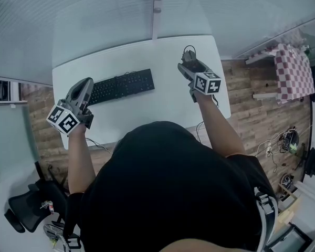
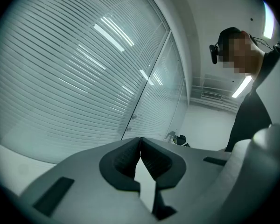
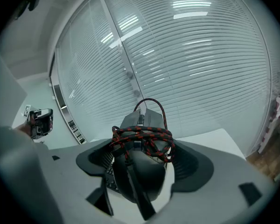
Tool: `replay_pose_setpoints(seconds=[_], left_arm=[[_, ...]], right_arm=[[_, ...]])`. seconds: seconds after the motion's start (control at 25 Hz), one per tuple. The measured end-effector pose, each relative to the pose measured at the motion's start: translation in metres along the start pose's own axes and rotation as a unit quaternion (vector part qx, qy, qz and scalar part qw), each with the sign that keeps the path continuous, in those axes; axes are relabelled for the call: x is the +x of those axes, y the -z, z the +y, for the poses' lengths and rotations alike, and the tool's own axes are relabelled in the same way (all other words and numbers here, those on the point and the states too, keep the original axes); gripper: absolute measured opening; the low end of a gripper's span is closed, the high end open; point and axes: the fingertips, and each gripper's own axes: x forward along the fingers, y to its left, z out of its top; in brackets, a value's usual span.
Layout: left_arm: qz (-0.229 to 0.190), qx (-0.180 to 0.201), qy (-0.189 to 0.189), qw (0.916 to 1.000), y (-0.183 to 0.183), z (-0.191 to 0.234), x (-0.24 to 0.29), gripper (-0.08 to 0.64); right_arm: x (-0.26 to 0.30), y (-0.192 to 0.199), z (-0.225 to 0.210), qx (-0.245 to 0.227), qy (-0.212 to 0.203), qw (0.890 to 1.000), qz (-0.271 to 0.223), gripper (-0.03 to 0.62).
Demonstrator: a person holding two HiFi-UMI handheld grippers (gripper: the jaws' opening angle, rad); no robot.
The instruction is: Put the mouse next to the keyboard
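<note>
I look down at a white table [image 1: 163, 106] with a black keyboard [image 1: 121, 86] lying flat on it. My right gripper [image 1: 190, 66] is off to the right of the keyboard, well apart from it, near the far right corner of the table. Its two jaws are clamped on the mouse [image 3: 144, 171], one jaw on each side. The mouse is dark, and its nose points away from me, toward the glass wall with blinds [image 1: 94, 9] behind the keyboard. A red and black cord [image 3: 142, 136] is wound in loops around the front of the mouse, and one loop sticks up above it. I cannot tell if the mouse touches the table or hangs just over it. In the right gripper view I can see a few keys of the keyboard low down, to the left of the mouse. My left gripper [image 1: 84, 85] is at the left end of the keyboard, just beside it, with its tips pointing up toward the blinds. Its jaws are pressed together at the tips, and there is nothing between them. A wooden floor [image 1: 252, 114] shows to the right of the table, far from the keyboard.
</note>
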Motion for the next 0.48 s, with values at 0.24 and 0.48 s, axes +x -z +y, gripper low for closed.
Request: replay_pose_setpoints(seconds=[0.24, 0.48], left_arm=[[0.005, -0.004, -0.008, 1.0000, 0.002, 0.008, 0.004, 0.023], [0.014, -0.013, -0.012, 0.9998, 0.007, 0.021, 0.014, 0.023]], right_arm=[[0.016, 0.016, -0.018, 0.008, 0.010, 1.000, 0.021, 0.411], [0.037, 0.037, -0.039, 0.009, 0.026, 0.999, 0.039, 0.411]])
